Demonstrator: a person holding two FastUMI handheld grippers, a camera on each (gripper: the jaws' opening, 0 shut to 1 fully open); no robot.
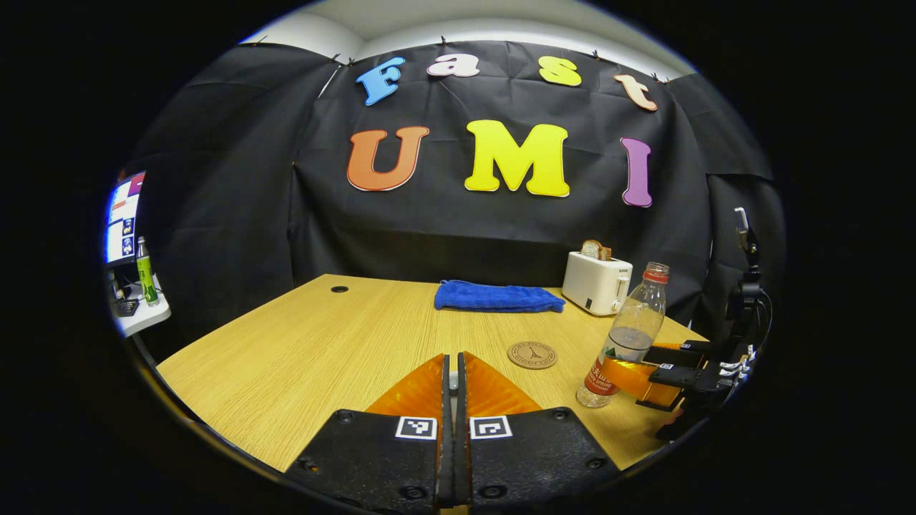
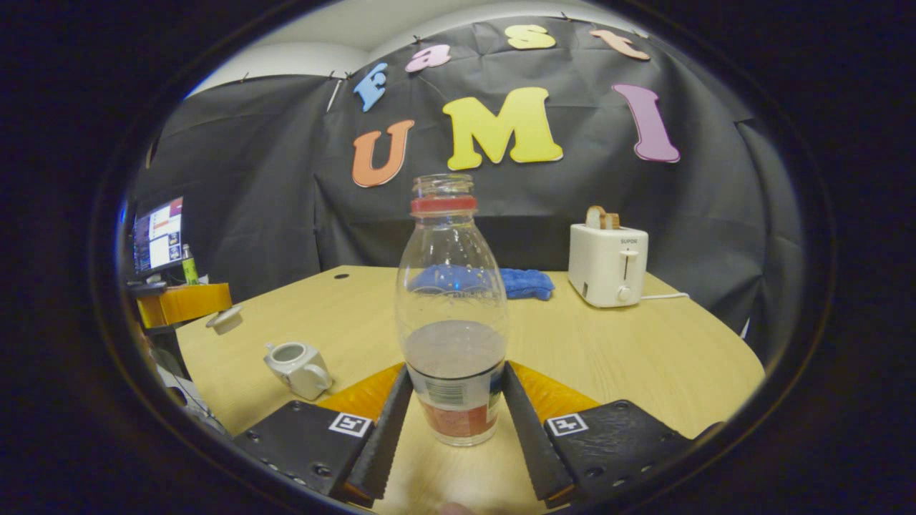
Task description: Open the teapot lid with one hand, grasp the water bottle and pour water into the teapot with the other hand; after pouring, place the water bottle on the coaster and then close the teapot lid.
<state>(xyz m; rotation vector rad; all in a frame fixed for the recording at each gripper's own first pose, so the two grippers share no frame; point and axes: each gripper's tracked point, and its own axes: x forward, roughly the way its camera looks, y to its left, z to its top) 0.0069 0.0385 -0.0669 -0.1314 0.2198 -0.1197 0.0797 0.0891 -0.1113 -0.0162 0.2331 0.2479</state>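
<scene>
The wooden table (image 2: 644,357) spreads wide across the booth, a white toaster (image 2: 608,265) and a blue cloth (image 2: 526,282) sitting along its far edge. Front and centre in the right gripper view stands the water bottle (image 2: 452,315), upright, cap off, water in its lower part, its long axis straight up from the tabletop. The right gripper (image 2: 452,400) has a finger on either side of the label band, right against the plastic as far as I can see, so I read it as clamped on the bottle, or a hair short of it. From the left gripper view you see the same hold side-on, the right gripper (image 1: 655,379) coming in from the right at the bottle's (image 1: 630,336) lower half.

Now the relation that matters: the teapot (image 2: 297,368) sits off to the bottle's left and near the table's front edge, mouth open, spout pointing left. Its lid (image 2: 225,318) hangs well clear of the pot at the left, under the other gripper. The left gripper (image 1: 452,390) has its fingers pressed together, and something pale shows in the slit between them, most likely that lid's knob.

So the right hand is the pouring hand, and its move goes leftward. The coaster (image 1: 532,355) lies bare just left of the bottle, waiting.
</scene>
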